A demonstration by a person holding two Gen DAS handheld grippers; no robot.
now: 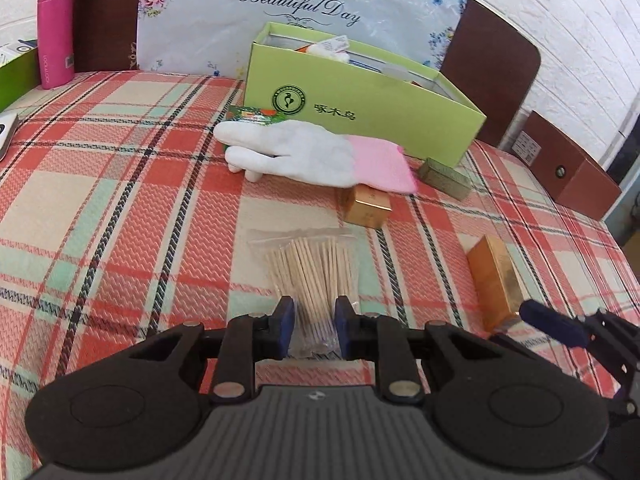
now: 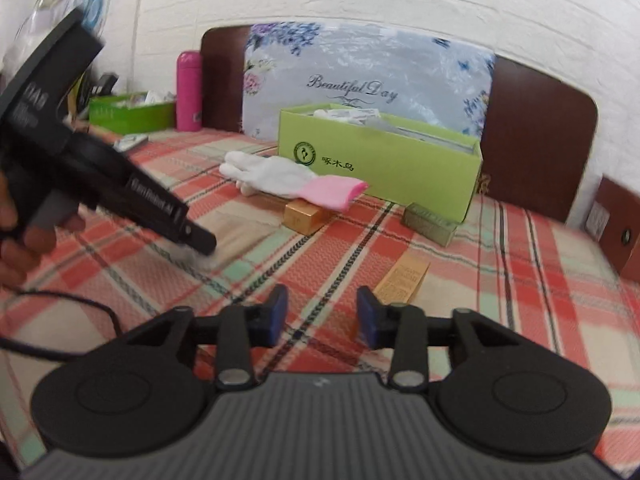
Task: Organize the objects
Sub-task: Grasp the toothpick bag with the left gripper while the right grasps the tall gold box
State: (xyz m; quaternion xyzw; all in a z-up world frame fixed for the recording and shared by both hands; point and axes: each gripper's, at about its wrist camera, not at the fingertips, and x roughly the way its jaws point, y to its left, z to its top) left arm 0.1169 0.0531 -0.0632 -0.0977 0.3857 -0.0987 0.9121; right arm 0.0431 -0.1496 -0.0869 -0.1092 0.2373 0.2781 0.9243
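A clear bag of wooden cotton swabs (image 1: 312,276) lies on the plaid cloth. My left gripper (image 1: 314,328) has its jaws around the bag's near end, a gap still showing on both sides. A white and pink glove (image 1: 312,156) lies in front of the open green box (image 1: 360,108), partly over a green packet (image 1: 250,116). Gold boxes (image 1: 366,204) (image 1: 496,280) and an olive box (image 1: 444,178) lie nearby. My right gripper (image 2: 322,316) is open and empty above the cloth, beside the nearer gold box (image 2: 402,284). The left gripper also shows in the right wrist view (image 2: 200,242).
A pink bottle (image 1: 56,28) and a darker green box (image 1: 16,76) stand at the far left. A floral "Beautiful Day" bag (image 1: 300,12) leans on the brown headboard (image 1: 488,68) behind the green box (image 2: 380,160). The bed's right edge lies past the gold box.
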